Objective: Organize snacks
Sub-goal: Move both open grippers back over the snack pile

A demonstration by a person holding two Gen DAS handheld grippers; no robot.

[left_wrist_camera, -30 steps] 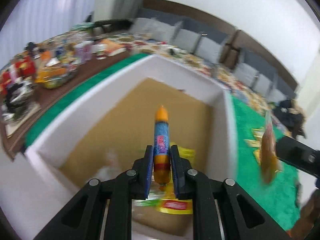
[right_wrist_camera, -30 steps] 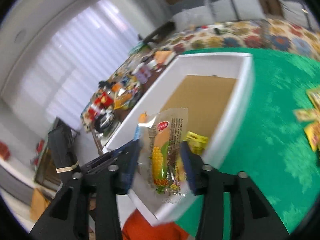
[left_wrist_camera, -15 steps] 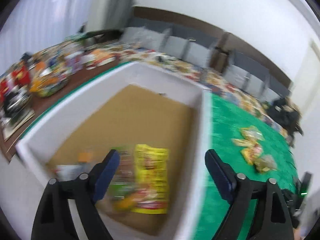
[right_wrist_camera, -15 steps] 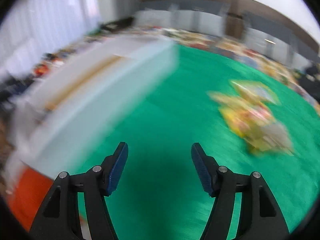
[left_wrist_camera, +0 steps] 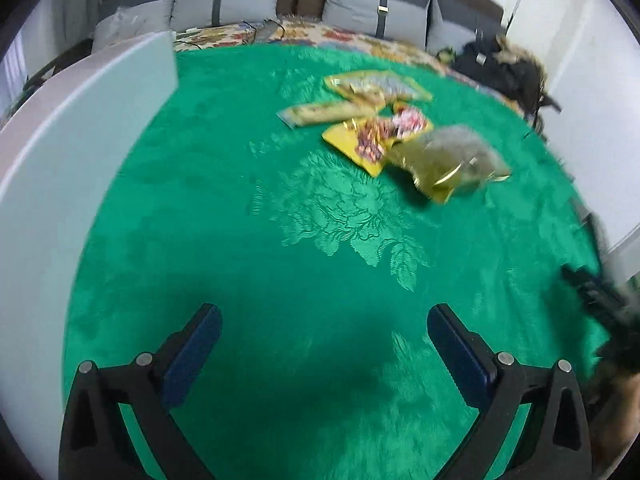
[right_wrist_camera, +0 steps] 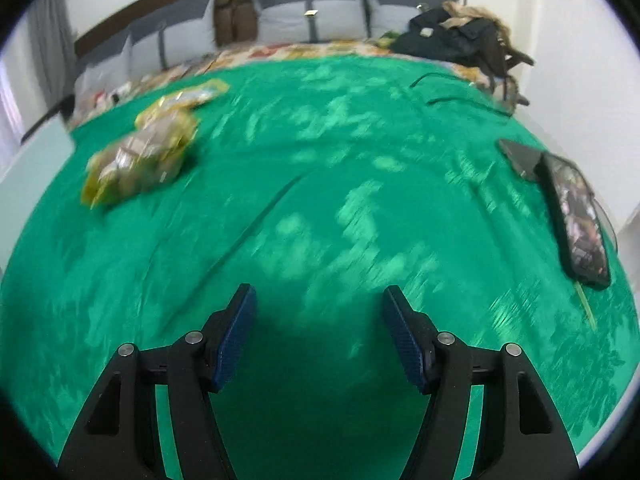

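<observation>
Several snack packets lie in a loose pile on the green cloth [left_wrist_camera: 256,184]. Among them are a clear bag with yellow trim [left_wrist_camera: 448,162], a yellow packet [left_wrist_camera: 372,136] and a long bar [left_wrist_camera: 324,114]. My left gripper [left_wrist_camera: 323,312] hovers over bare cloth well short of the pile; its jaws are opening and nothing is between them. The white box wall [left_wrist_camera: 80,140] rises at its left. In the right wrist view my right gripper [right_wrist_camera: 319,290] stands open and empty, and the clear bag [right_wrist_camera: 136,164] lies far off to its upper left.
A phone [right_wrist_camera: 580,216] and a dark flat object [right_wrist_camera: 520,156] lie near the cloth's right edge. A black cable [right_wrist_camera: 440,100] trails at the back. A dark jacket [right_wrist_camera: 460,36] and grey cushions [right_wrist_camera: 320,16] sit behind.
Both grippers let go of their snacks, the left a tube and the right a corn packet, at the white box. They swung right and down over the green cloth, jaws now apart.
</observation>
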